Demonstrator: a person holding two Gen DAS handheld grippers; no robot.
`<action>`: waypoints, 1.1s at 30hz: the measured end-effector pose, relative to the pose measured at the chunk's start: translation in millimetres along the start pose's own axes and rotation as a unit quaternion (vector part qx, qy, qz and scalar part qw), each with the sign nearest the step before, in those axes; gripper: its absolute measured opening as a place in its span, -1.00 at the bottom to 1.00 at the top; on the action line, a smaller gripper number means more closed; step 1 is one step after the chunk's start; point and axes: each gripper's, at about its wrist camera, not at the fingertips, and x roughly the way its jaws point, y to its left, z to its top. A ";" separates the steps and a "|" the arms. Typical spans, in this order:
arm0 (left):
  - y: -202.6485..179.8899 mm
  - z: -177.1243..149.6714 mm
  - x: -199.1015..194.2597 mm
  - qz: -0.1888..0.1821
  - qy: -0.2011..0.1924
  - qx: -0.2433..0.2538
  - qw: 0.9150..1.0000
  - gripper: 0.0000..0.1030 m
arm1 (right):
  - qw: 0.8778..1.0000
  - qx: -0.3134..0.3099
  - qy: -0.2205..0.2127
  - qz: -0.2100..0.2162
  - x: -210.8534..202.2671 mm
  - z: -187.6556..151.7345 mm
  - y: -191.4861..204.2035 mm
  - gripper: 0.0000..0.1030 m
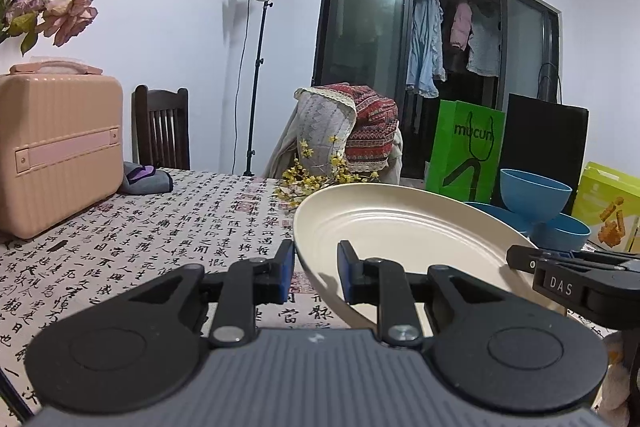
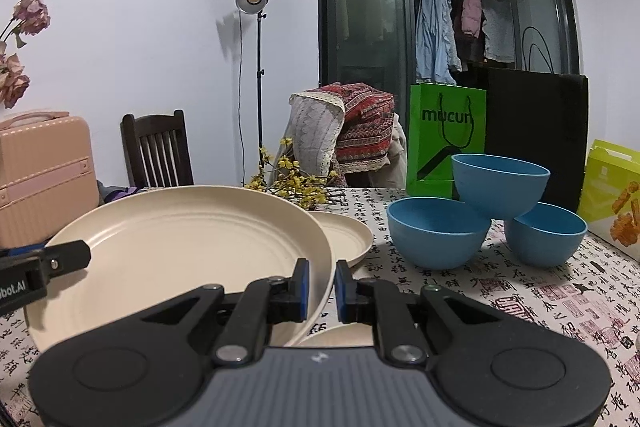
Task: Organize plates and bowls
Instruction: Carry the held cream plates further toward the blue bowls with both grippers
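Note:
A large cream plate [image 1: 400, 235] [image 2: 180, 247] hangs tilted above the table, gripped at opposite rims. My left gripper [image 1: 316, 269] is shut on its left rim; its fingers [image 2: 76, 255] also show in the right wrist view. My right gripper [image 2: 322, 285] is shut on the right rim, and its fingers [image 1: 520, 259] reach in from the right in the left wrist view. A second cream plate [image 2: 344, 235] lies on the table behind, and the edge of another [image 2: 336, 335] shows beneath my right gripper. Three blue bowls stand to the right, one [image 2: 500, 183] resting on two others [image 2: 436, 235] [image 2: 544, 235].
A pink case [image 1: 60, 155] stands at the table's left. A green bag [image 2: 444, 139], a black bag [image 2: 536, 131] and a yellow-green box [image 2: 612, 199] line the back right. Yellow flowers [image 2: 288, 183] lie at the far edge; chairs stand behind. The table wears a calligraphy-print cloth [image 1: 160, 227].

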 end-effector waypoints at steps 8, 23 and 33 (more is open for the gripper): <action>-9.0 -2.9 -2.5 -0.010 -0.004 0.005 1.000 -0.55 | 1.000 0.002 -0.006 -0.011 -7.7 -3.1 -9.3 -0.75; -23.0 -4.0 -1.1 -0.020 -0.002 0.010 1.000 -0.55 | 1.000 -0.002 -0.016 -0.024 -19.9 -3.7 -20.8 -0.75; -37.1 -5.3 0.2 -0.029 -0.002 0.020 0.999 -0.55 | 0.999 0.005 -0.018 -0.034 -27.0 -5.4 -35.6 -0.75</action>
